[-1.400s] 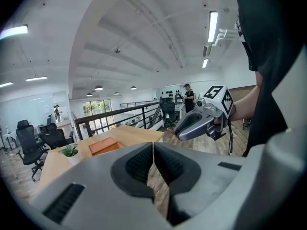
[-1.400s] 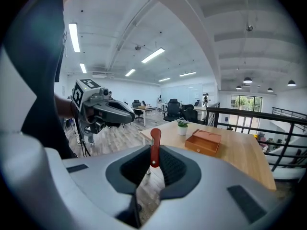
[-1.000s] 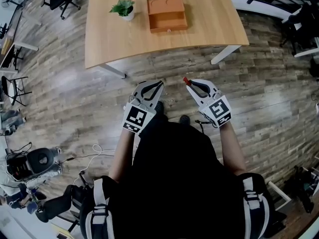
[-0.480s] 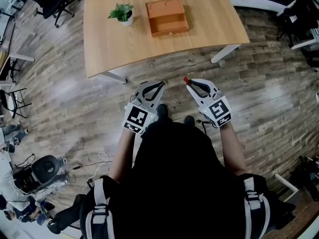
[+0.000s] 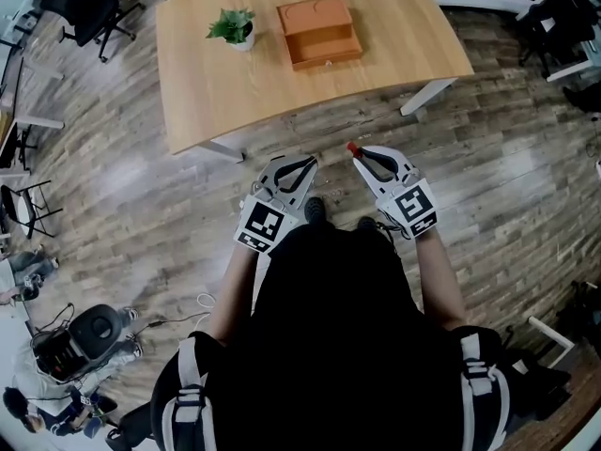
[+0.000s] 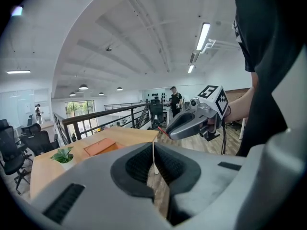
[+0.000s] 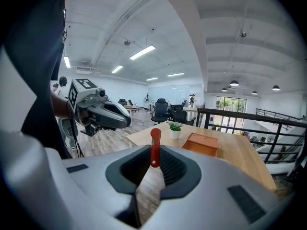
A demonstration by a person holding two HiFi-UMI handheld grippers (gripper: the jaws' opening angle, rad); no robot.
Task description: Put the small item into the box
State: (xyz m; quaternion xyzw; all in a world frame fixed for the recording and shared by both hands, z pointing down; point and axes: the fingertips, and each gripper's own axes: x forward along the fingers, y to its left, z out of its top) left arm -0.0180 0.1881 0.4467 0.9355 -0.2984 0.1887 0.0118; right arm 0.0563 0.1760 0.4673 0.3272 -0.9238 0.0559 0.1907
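Counter [image 5: 394,59] sits nearer in the head view than a second ago. Its near edge has slid down toward the hands, and the floor [image 5: 141,186] planks have shifted with it. Person is walking up to it with both arms carried forward, shoes [image 5: 315,210] showing just under the hands. Both tongs keep much the same pose against the body across the frames.

Right tongs [image 5: 355,150]: clenched on the small red item [image 7: 155,146], a slim red stick standing upright between the pads, its top poking above the tips. Grip looks unchanged.

Left tongs [image 5: 305,162]: closed on nothing, tips meeting along a thin seam in the left gripper view.

Box [image 5: 320,32]: orange, open on top, on the far half of the counter. A small potted plant [image 5: 232,24] stands just beside it on the left. Box is well apart from both tongs, with a strip of floor and the near half of the counter between.

Reading: carry phase, item secured but not delivered. The approach shortens the gap, though reach probably still falls short. I judge another step or two is needed before the right tongs can come over the box.

Risk: the thin stick could pivot in the grip while walking. Release looks safest low, inside the box walls.
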